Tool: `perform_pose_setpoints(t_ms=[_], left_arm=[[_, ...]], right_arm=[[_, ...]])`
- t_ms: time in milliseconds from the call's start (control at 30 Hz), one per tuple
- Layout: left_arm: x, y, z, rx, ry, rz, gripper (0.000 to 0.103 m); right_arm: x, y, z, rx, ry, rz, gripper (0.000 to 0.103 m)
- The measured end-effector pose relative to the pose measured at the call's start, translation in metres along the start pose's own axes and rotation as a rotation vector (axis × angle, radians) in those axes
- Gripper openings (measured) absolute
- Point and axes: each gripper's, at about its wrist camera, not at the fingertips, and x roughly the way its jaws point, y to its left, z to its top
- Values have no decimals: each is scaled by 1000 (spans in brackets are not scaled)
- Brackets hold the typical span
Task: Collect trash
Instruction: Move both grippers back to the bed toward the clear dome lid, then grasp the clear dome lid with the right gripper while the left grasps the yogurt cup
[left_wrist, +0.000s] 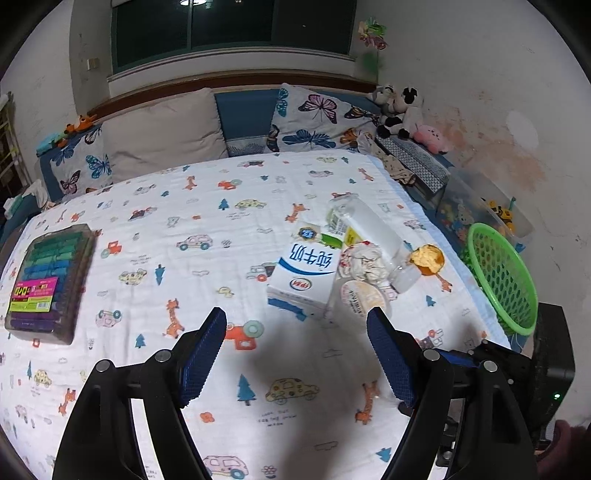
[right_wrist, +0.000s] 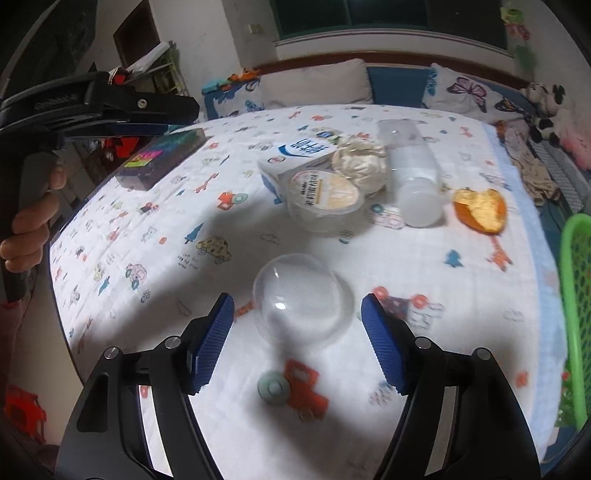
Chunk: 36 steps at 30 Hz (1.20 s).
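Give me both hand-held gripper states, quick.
Left hand-held gripper: open, holding nothing, above the bed sheet.
Right hand-held gripper: open, holding nothing; clear plastic dome sits between its fingers.

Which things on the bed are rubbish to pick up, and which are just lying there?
Rubbish job:
white and blue milk carton
crumpled white paper ball
round foil-lidded plastic cup
clear plastic bottle
orange peel
clear plastic dome lid
green plastic basket

Just lying about:
box of coloured markers
butterfly pillows
plush toys
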Motion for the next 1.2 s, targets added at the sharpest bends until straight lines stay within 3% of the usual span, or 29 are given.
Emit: perform_pose_setpoints(t_ms=[167,267,1200], left_arm=[[7,9,-5,-14,18,5,76],[16,11,-8,-16,35,3,76],[79,-54,-19,58,102,-97,74]], right_arm=[[16,7,2,-24,22,-13,67],[17,6,2,-30,22,-30,58],[-63,-56,-25,115,-71,-143,58]])
